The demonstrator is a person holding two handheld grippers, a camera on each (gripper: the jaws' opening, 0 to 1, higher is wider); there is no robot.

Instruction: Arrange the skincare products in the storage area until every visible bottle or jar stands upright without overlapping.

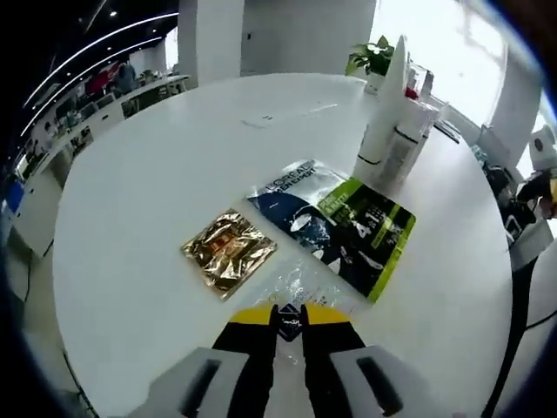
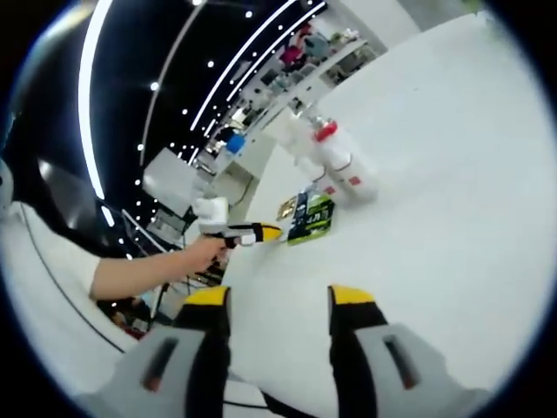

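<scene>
In the left gripper view, my left gripper [image 1: 290,319] is shut on the near edge of a clear plastic sachet [image 1: 294,283] with a small dark blue label, lying on the white round table [image 1: 148,192]. Just beyond it lie a gold foil sachet [image 1: 228,251] and a flat blue and green package [image 1: 339,228]. Several white bottles [image 1: 390,117] stand upright at the far right of the table. In the right gripper view, my right gripper [image 2: 278,300] is open over bare table with nothing between its fingers. The left gripper [image 2: 248,233] shows there, held by a hand, beside the package [image 2: 311,215] and a red-capped bottle [image 2: 341,165].
A potted plant [image 1: 370,57] stands behind the bottles at the table's far edge. A sheet of paper [image 1: 261,120] lies far back on the table. Desks and people fill the office beyond the left edge. A person's forearm [image 2: 144,270] reaches in from the left.
</scene>
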